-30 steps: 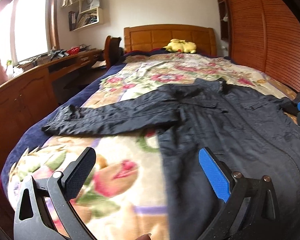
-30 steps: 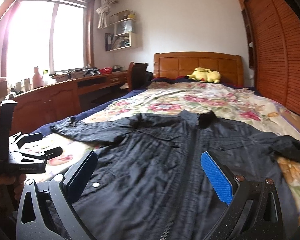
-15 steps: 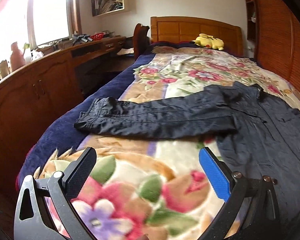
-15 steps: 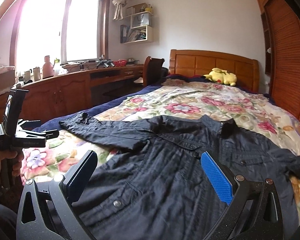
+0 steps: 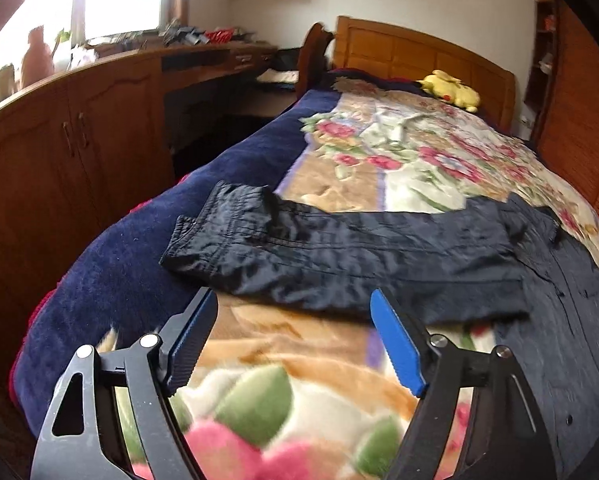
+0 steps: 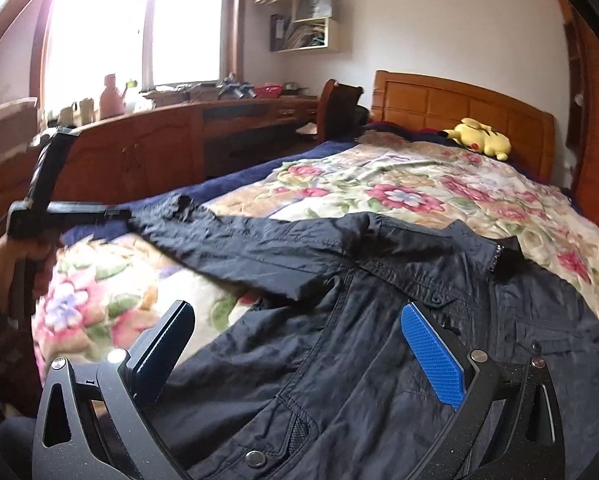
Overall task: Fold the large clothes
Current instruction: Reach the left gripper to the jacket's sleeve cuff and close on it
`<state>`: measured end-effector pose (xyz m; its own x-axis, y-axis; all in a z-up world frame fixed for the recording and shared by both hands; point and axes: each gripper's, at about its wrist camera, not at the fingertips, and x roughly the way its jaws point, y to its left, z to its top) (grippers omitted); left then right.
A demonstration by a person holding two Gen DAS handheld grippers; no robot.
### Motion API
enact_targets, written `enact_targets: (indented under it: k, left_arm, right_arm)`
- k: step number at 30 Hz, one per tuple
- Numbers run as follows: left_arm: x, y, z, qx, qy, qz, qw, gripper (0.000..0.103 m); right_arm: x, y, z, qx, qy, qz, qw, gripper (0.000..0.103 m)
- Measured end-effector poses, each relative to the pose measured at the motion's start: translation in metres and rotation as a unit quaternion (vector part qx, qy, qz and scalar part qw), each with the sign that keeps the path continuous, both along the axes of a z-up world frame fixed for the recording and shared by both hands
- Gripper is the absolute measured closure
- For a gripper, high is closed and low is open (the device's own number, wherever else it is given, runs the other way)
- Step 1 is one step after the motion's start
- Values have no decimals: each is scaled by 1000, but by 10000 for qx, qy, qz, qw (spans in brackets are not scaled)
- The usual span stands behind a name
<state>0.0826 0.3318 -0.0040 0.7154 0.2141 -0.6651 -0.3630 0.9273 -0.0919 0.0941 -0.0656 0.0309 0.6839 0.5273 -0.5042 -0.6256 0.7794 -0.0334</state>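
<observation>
A dark jacket [image 6: 379, 320] is laid flat on the bed, filling the lower right of the right wrist view. One sleeve [image 5: 339, 256] is stretched out to the side across the middle of the left wrist view. No fold has been made yet, so the first step seems to be in hand.

The left gripper [image 5: 293, 336] is spread wide and holds nothing. It is pointed at the sleeve. The right gripper [image 6: 295, 348] is spread wide too (nothing is held).

Next, the cuff [image 5: 219, 220] may need to be pinched and carried over the body.

A flowery blanket [image 5: 419, 152] is spread on the bed. A yellow plush toy [image 6: 479, 138] is seen by the wooden headboard [image 6: 459, 100], upper right. A long wooden desk [image 6: 159, 148] is seen under the bright window [image 6: 139, 24], upper left.
</observation>
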Motion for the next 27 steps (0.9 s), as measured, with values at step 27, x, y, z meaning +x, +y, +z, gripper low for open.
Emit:
enact_targets:
  k: [27]
  left_arm:
    - [61,96,-62,-236,829,1135,9898,34]
  right_arm:
    - [29,-5,4,103,350,63,9993,0]
